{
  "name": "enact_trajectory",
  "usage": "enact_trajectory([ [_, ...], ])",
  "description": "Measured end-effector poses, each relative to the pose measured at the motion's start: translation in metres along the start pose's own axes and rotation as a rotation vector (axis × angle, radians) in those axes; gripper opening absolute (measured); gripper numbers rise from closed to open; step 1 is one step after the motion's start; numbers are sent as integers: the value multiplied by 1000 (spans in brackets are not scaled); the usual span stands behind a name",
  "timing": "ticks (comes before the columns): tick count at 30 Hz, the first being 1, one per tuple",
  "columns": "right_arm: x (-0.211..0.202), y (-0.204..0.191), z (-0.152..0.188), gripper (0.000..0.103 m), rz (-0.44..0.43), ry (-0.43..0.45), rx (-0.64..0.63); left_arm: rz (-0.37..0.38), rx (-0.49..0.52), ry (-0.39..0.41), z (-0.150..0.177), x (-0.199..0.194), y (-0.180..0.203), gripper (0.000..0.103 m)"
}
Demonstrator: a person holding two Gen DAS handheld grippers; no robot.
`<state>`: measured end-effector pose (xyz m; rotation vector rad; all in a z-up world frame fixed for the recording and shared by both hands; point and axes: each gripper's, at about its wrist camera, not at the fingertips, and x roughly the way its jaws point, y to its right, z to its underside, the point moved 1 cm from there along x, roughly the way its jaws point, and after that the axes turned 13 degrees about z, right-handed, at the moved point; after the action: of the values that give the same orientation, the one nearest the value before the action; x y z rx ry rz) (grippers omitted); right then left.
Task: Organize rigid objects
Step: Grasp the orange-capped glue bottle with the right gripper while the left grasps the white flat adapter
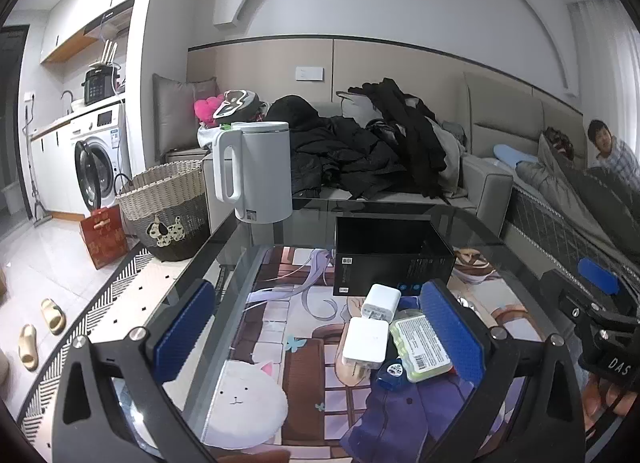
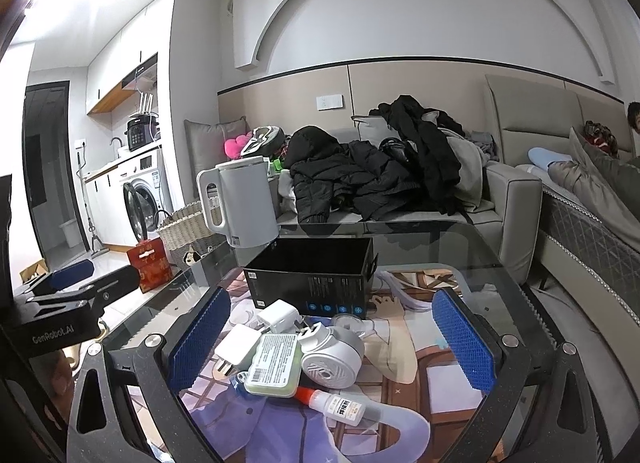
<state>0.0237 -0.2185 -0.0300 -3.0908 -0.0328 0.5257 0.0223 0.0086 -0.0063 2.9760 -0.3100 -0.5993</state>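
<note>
Two hand-held black grippers with blue ribbed finger pads, both spread wide.

The left gripper (image 1: 320, 339) and right gripper (image 2: 330, 343) hover level and side by side, nothing between their fingers.

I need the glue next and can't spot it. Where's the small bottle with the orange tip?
In the right wrist view the glue bottle lies on its side on the glass table, nearest the camera, just in front of the green-edged case and the round white device.

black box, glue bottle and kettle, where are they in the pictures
black box (image 2: 308, 287), right wrist view, front wall
glue bottle (image 2: 340, 407), right wrist view, labelled body
kettle (image 1: 262, 171), left wrist view, side of the body
</note>
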Motion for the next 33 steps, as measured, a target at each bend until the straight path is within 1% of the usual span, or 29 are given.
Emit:
enact_trajectory([
  [2,2,0,1,103,4,-13,-9,-10,10,-11,0,2,-1,102],
  [5,3,0,0,103,8,-30,-18,34,-10,-25,0,3,-4,102],
  [8,4,1,-1,103,2,-42,-12,26,-1,-46,-3,8,-4,102],
  [9,7,1,-3,103,2,-50,-15,29,1,-63,-5,11,-4,102],
  [11,10,4,-6,103,-10,-25,4,43,-3,-109,-9,19,-6,102],
  [12,13,4,-9,103,-14,-31,3,46,-5,-136,-11,25,-7,102],
  [15,26,6,-19,103,-20,-25,-9,87,-38,-239,-15,47,-12,101],
  [17,40,9,-27,103,1,-62,-29,114,-69,-296,-15,61,-16,101],
  [18,44,9,-28,103,-2,-76,-28,129,-81,-329,-15,68,-17,101],
  [19,52,9,-30,103,-6,-97,-36,138,-86,-345,-14,73,-16,101],
  [22,73,8,-30,103,-26,-174,-56,162,-74,-419,-11,90,-10,97],
  [23,82,7,-29,103,-33,-206,-68,166,-60,-458,-9,98,-8,96],
  [25,97,4,-24,102,-48,-272,-99,165,-41,-502,-5,107,-6,93],
  [26,103,4,-21,99,-54,-305,-114,166,-32,-531,-1,113,-6,90],
  [27,109,2,-20,97,-41,-313,-154,167,-29,-554,3,117,-7,86],
  [28,114,2,-16,93,-38,-344,-175,164,-28,-574,8,120,-7,84],
  [30,120,2,-6,87,-50,-394,-186,163,-30,-611,16,127,-9,76],
  [33,123,-3,10,79,-74,-463,-211,176,-20,-653,23,137,-7,71],
])
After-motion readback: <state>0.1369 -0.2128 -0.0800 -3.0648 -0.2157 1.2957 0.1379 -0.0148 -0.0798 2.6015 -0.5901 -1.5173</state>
